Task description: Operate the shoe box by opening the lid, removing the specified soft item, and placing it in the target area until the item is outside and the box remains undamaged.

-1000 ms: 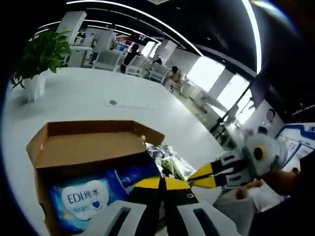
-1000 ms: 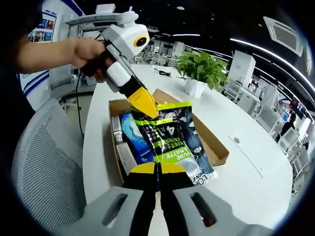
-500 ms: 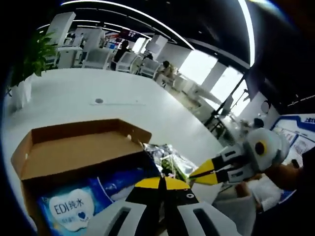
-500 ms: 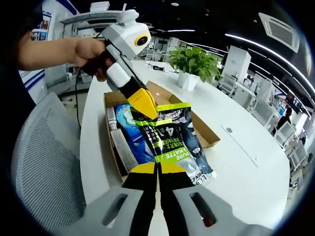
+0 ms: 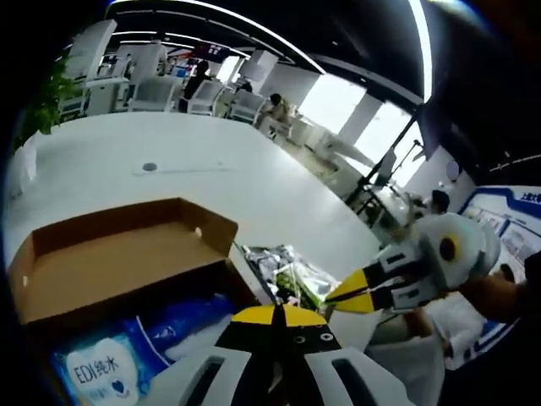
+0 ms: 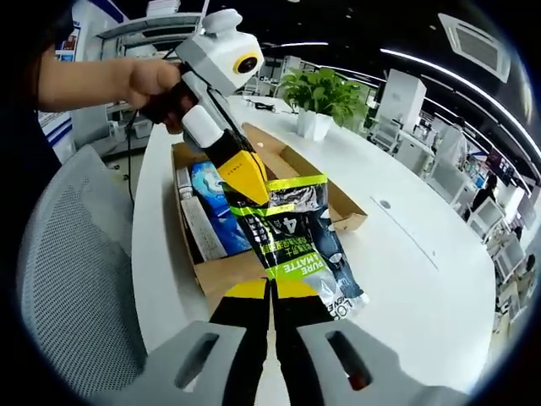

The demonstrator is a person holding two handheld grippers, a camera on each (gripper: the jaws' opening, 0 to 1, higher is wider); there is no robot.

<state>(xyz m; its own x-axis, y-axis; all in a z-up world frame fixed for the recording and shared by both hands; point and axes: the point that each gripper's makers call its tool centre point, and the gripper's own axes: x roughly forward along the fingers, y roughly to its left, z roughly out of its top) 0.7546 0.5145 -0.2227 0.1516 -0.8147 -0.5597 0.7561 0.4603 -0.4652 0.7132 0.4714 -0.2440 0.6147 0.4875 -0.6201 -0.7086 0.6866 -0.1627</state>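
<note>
The open cardboard shoe box (image 5: 127, 258) (image 6: 345, 205) lies on the white table with its lid folded back. A blue wipes pack (image 5: 101, 368) (image 6: 207, 199) lies inside. A green and black soft packet (image 6: 296, 241) (image 5: 283, 271) hangs stretched between the two grippers, partly above the box and partly above the table. My right gripper (image 6: 270, 289) (image 5: 351, 294) is shut on its near end. My left gripper (image 5: 275, 315) (image 6: 249, 193), held by a hand (image 6: 152, 85), is shut on the packet's far edge.
The white table (image 6: 423, 279) stretches wide to the right of the box. A potted plant (image 6: 317, 93) stands behind the box. A grey mesh chair (image 6: 68, 279) sits at the table's left edge. Office chairs and people are far in the background.
Both grippers have carried the packet a little away from the box toward the bare table. More of the packet now hangs past the box's edge.
</note>
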